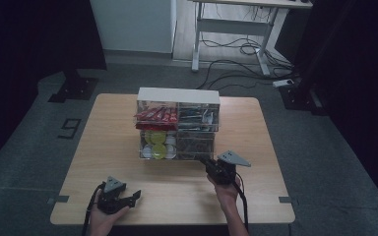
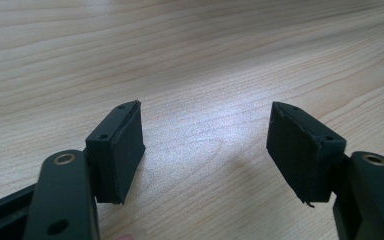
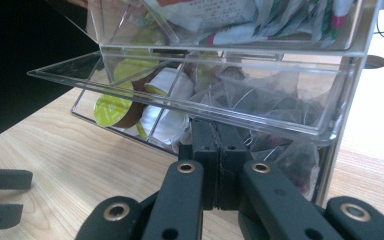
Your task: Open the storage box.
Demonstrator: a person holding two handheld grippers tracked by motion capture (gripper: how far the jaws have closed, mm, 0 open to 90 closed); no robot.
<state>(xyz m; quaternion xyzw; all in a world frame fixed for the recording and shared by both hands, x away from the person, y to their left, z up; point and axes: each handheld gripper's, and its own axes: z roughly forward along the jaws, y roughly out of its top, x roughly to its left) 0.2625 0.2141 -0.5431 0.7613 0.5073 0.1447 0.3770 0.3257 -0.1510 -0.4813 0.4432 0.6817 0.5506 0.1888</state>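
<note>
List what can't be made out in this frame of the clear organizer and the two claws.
- Right claw, right gripper view: tips shut under the organizer's lower tray lip; whether they pinch anything is hidden.
- Lower right compartment contents, high view: too dark and small.
- Organizer top, right gripper view: cut off by the edge.

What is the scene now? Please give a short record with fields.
surface: wooden table
main thing: clear organizer box with compartments
contents: red packets, green-lidded capsules, sachets
left tongs: open, nothing between them, above bare wood
right tongs: shut, at the lower front of the box, under its clear flap
</note>
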